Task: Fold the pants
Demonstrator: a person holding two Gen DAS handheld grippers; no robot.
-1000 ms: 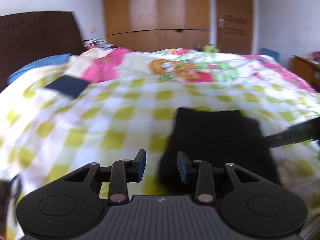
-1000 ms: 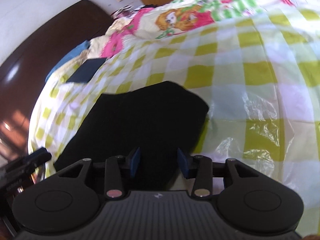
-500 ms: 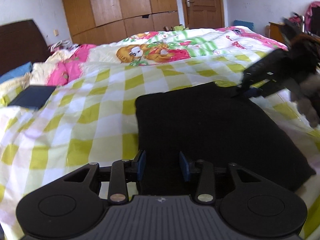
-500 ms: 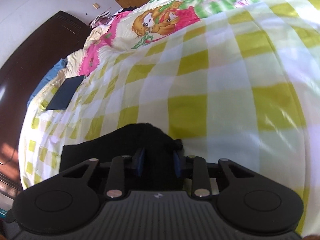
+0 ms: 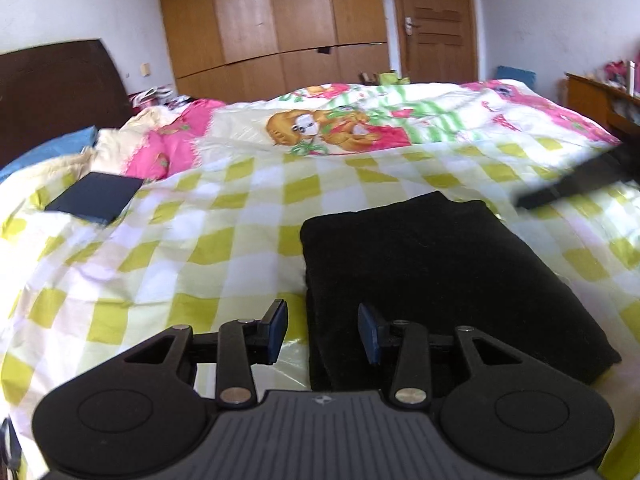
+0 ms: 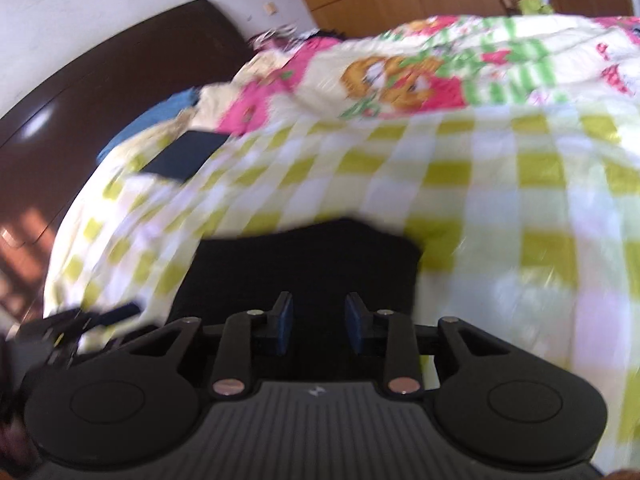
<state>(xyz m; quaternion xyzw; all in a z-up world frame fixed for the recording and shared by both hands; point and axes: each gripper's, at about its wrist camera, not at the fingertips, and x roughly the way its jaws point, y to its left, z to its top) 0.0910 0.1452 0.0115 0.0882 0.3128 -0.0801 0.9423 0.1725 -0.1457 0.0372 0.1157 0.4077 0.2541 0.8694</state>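
Observation:
The black pants [image 5: 420, 264] lie folded in a flat rectangle on the yellow-checked bed cover [image 5: 200, 240]. My left gripper [image 5: 322, 330] is open and hovers at the near left edge of the pants, which runs under the gap between the pads. In the blurred right wrist view, my right gripper [image 6: 318, 326] sits over the near part of the pants [image 6: 304, 264]. Its jaws are opening and no cloth is pinched between the pads. The right gripper [image 5: 572, 186] also shows as a dark blur past the far right corner of the pants. The left gripper [image 6: 100, 314] shows at the lower left.
A dark blue folded item [image 5: 96, 198] lies on the bed's left side near the pillows. A cartoon-print quilt [image 5: 340, 128] covers the far half of the bed. The dark headboard [image 5: 52, 80] stands at the left, wooden wardrobes [image 5: 272, 20] behind, and a wooden side table [image 5: 600, 96] at the right.
My right gripper has drawn back from the far corner of the pants, where its pads were close together, so more of the pants now shows. The left gripper stays open at the left edge.

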